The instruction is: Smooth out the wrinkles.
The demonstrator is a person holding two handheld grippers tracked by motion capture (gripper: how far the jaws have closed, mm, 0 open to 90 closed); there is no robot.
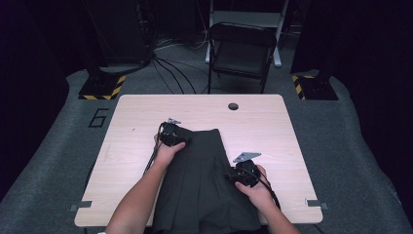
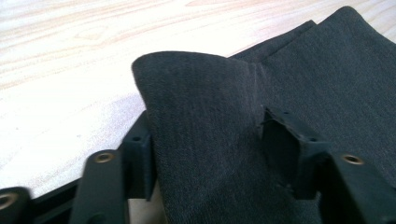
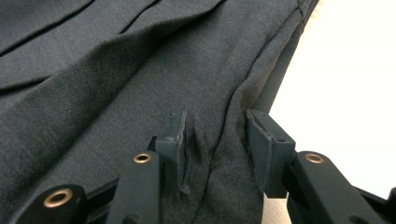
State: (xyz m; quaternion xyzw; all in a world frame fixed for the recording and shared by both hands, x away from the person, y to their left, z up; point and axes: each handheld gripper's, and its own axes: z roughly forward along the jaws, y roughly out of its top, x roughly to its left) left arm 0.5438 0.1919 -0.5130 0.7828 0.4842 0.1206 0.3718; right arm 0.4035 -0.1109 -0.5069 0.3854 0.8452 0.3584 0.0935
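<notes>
A dark grey pleated skirt (image 1: 204, 180) lies on the light wood table (image 1: 141, 109) and runs off its near edge. My left gripper (image 1: 182, 139) is at the skirt's far left corner. In the left gripper view that corner (image 2: 196, 93) stands up between the jaws of the left gripper (image 2: 208, 130), which press on it from both sides, and bare table shows underneath. My right gripper (image 1: 233, 174) is at the skirt's right edge. In the right gripper view the right gripper (image 3: 217, 135) has a raised ridge of skirt cloth (image 3: 116, 70) pinched between its jaws, with creases running away from it.
A round cable hole (image 1: 233, 106) sits near the table's far edge. Behind the table stands a black folding chair (image 1: 241, 48). Two stands with yellow-and-black bases (image 1: 100, 87) (image 1: 314, 87) and loose cables are on the floor. Bare tabletop lies left, right and beyond the skirt.
</notes>
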